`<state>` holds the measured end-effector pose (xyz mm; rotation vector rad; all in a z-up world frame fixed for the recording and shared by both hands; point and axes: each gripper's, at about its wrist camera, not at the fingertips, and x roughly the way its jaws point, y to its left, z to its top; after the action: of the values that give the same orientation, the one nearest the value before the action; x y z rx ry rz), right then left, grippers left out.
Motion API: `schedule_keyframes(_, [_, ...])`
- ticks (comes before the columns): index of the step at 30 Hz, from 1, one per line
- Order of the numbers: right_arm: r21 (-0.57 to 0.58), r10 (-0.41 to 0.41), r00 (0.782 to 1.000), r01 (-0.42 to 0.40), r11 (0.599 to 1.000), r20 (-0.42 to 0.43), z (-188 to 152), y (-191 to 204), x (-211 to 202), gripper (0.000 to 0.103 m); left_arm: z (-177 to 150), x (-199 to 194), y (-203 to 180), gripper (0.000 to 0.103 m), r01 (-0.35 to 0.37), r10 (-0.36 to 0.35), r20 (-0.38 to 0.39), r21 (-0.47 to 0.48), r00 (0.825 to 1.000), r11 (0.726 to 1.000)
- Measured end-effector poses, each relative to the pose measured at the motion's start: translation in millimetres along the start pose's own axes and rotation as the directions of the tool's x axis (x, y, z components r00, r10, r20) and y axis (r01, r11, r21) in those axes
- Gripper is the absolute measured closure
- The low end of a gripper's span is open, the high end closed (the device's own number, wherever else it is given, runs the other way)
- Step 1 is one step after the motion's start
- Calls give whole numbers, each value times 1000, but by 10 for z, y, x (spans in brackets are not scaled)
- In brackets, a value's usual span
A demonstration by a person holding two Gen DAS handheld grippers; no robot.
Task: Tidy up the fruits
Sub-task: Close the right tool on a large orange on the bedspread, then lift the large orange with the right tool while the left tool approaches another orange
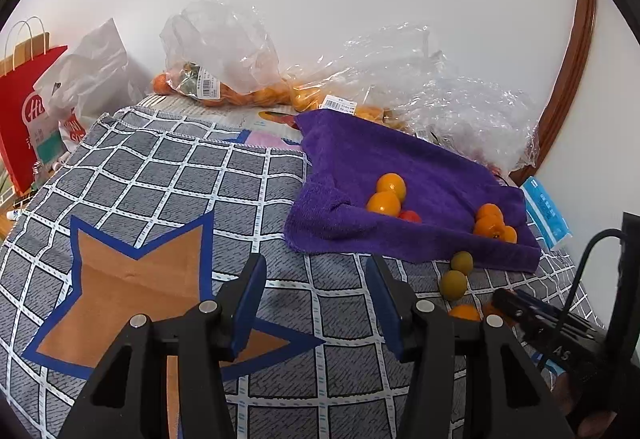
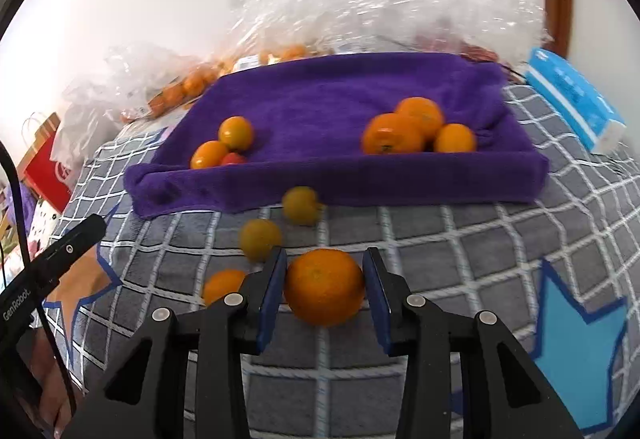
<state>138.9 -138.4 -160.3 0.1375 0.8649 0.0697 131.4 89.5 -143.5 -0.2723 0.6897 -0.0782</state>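
Note:
A purple towel (image 2: 320,95) lies on the checked cloth and also shows in the left wrist view (image 1: 400,167). On it sit two small oranges with a red fruit (image 2: 224,149) at the left and three oranges (image 2: 416,131) at the right. My right gripper (image 2: 324,291) is shut on a large orange (image 2: 324,291) just in front of the towel. Two green-yellow fruits (image 2: 276,223) and a small orange (image 2: 222,285) lie loose beside it. My left gripper (image 1: 316,303) is open and empty over the checked cloth (image 1: 160,199), left of the loose fruits (image 1: 456,275).
Clear plastic bags with more oranges (image 1: 240,79) lie along the back wall. A red paper bag (image 1: 28,107) stands at the far left. A blue tissue pack (image 2: 576,103) lies right of the towel. A brown wooden frame (image 1: 576,51) rises at the right.

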Motion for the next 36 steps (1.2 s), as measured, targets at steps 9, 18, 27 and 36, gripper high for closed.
schedule_keyframes(9, [37, -8, 1000, 8, 999, -6, -54, -178, 23, 63, -14, 9, -33, 53, -2, 2, -6, 15, 1000, 1000])
schedule_keyframes(18, [15, -27, 999, 28, 1000, -28, -74, -151, 136, 61, -60, 130, -73, 53, -64, 66, -50, 51, 997, 997])
schedule_keyframes(27, [9, -60, 998, 60, 998, 2, -62, -151, 126, 61, -93, 259, -40, 53, -103, 107, -115, 41, 988, 994])
schedule_keyframes(36, [9, -69, 998, 69, 998, -8, -57, -149, 147, 61, -113, 229, -66, 53, -70, 74, -103, 41, 992, 997])
